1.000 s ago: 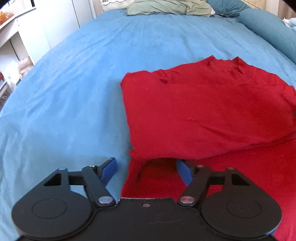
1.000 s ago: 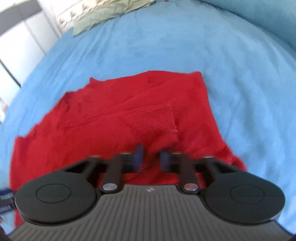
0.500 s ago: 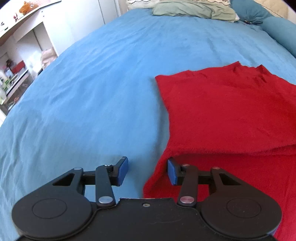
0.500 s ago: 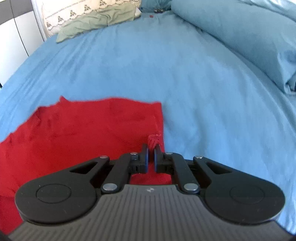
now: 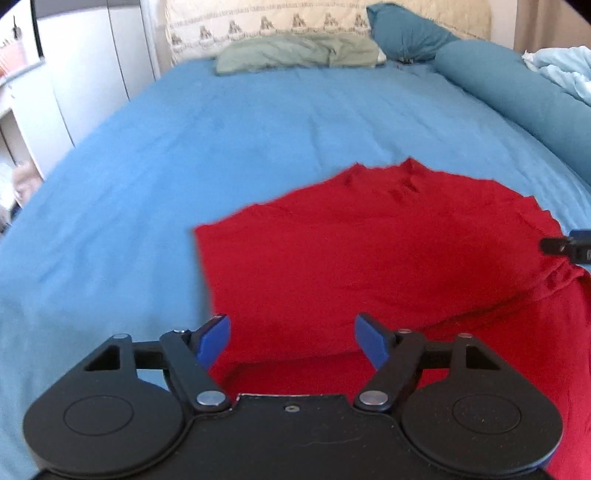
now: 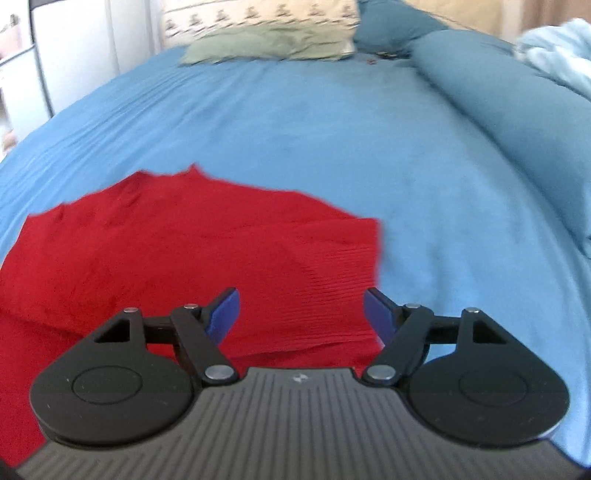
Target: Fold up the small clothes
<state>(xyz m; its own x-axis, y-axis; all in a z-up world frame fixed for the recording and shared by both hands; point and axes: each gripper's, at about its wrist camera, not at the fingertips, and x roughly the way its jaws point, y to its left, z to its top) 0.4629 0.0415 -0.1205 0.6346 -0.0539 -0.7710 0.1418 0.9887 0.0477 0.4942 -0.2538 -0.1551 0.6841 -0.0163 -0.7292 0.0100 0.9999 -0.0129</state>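
A red knit garment [image 5: 369,258] lies folded over on the blue bedsheet [image 5: 184,147]. My left gripper [image 5: 291,341] is open and empty above the garment's near left part. My right gripper [image 6: 301,314] is open and empty above the garment's [image 6: 184,251] near right part, close to its ribbed right edge. The tip of the right gripper shows at the right edge of the left wrist view [image 5: 569,245], beside the garment's bunched right side.
A green-grey cloth [image 5: 299,53] and a patterned pillow [image 5: 266,22] lie at the head of the bed. A dark blue bolster [image 5: 517,96] runs along the right side. White cabinets [image 5: 81,74] stand to the left of the bed.
My right gripper has opened and let go of the red cloth it held. My left gripper has opened wider. Both have lifted and tilted up, showing more of the bed.
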